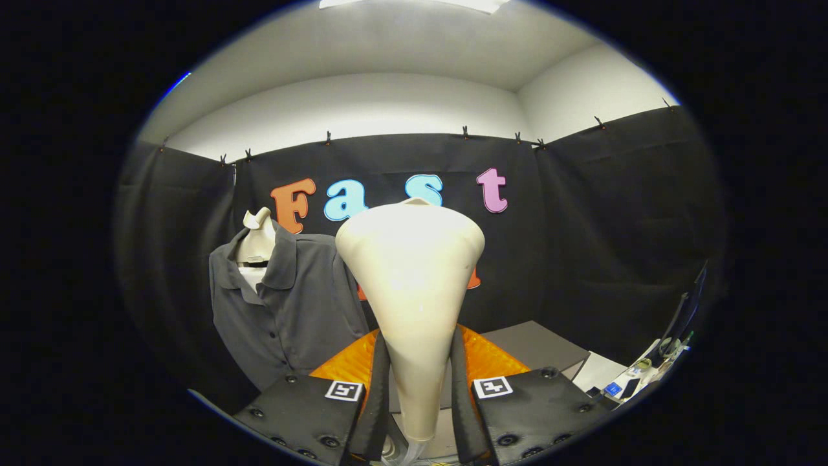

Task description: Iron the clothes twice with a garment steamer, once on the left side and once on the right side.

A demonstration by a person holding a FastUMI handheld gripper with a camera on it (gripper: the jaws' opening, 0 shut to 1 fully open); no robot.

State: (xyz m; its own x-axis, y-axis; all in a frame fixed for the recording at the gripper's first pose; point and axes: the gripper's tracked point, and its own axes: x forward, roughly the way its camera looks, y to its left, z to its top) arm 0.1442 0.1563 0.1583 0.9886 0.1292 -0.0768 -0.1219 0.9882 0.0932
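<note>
Hand-held gripper [420, 388] closed tight on cream cone-shaped plastic garment steamer head [414, 285], both fingers [377, 388] pressing its narrow neck, wide end up & ahead. Dark grey button-front polo shirt [291, 310] hangs on pale mannequin torso [257, 243], beyond fingers, off to left, well apart from steamer. Orange surface [491, 359] just behind fingers, grey bench [537, 346] beyond. Steamer's lower end cut off btwn fingers; shirt's right side hidden behind steamer. Clutter at far right [640, 375] too small to make out.
</note>
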